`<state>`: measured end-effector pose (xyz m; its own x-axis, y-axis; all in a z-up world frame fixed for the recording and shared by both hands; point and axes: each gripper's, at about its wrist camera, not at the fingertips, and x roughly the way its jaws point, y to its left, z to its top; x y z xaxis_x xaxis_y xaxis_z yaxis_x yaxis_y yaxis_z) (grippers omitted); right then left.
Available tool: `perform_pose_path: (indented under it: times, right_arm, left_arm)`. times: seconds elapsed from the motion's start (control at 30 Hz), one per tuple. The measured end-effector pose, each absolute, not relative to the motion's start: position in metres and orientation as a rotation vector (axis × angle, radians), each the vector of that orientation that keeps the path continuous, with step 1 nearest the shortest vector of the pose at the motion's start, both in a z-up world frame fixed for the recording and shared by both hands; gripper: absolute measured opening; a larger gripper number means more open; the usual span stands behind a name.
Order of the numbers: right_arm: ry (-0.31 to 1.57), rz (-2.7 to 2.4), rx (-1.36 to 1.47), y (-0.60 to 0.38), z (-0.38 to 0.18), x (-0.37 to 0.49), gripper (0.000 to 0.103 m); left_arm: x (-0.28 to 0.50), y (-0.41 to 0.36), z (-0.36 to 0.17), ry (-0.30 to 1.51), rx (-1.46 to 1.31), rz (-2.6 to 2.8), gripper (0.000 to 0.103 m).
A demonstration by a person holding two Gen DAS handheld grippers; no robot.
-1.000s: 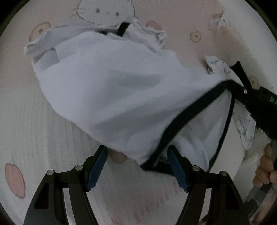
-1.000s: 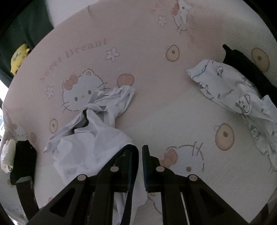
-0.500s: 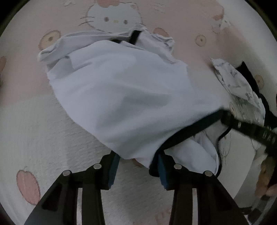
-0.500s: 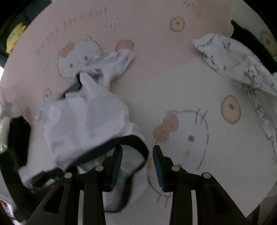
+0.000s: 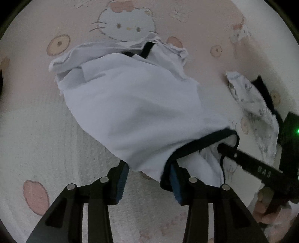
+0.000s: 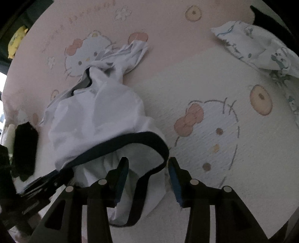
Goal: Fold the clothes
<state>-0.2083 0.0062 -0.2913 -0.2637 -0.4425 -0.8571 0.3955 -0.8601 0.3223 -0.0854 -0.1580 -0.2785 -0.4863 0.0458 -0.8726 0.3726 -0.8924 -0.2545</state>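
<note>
A white garment with a dark-trimmed opening lies bunched on the pink cartoon-print sheet. My left gripper is closed down on the garment's near edge, and cloth and trim fill the gap between its blue pads. In the right wrist view the garment spreads to the upper left. My right gripper is open there: its left finger sits inside the dark trim loop and its right finger outside. The left gripper holds the trim at lower left.
A white patterned cloth and a black garment lie at the far right. A black item sits at the left edge, a yellow object beyond the bed. A hand holds the right gripper's handle.
My left gripper narrowed from wide open onto the garment's edge. My right gripper, shut on the trim a second ago, opened and shifted, leaving the trim looped over one finger.
</note>
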Motion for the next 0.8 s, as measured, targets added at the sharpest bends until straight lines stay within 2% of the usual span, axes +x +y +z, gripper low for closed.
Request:
perform_pose_path:
  times: [0.03, 0.1, 0.2, 0.23, 0.37, 0.73, 0.8]
  right_arm:
    - [-0.079, -2.145, 1.456, 0.006, -0.291, -0.208, 0.038]
    - [-0.081, -2.117, 1.453, 0.004, -0.292, -0.209, 0.023]
    - [-0.097, -2.126, 1.421, 0.004, -0.287, -0.206, 0.016]
    - [-0.141, -2.11, 1.4, 0.005, -0.284, -0.207, 0.014]
    - [-0.271, -2.036, 1.332, 0.003, -0.271, -0.209, 0.014]
    - [-0.289, -2.009, 1.326, -0.001, -0.266, -0.209, 0.014]
    - [-0.294, -2.004, 1.322, 0.0, -0.265, -0.21, 0.014]
  left_arm:
    - [-0.084, -0.156, -0.278, 0.593, 1.485, -2.471, 0.04]
    - [-0.077, -0.156, -0.274, 0.564, 1.486, -2.481, 0.04]
    - [-0.057, -0.159, -0.263, 0.535, 1.494, -2.498, 0.042]
    - [-0.057, -0.157, -0.261, 0.524, 1.501, -2.502, 0.046]
    - [-0.068, -0.157, -0.258, 0.5, 1.523, -2.516, 0.049]
    - [-0.087, -0.15, -0.246, 0.342, 1.531, -2.554, 0.049]
    - [-0.091, -0.15, -0.238, 0.415, 1.541, -2.576, 0.049]
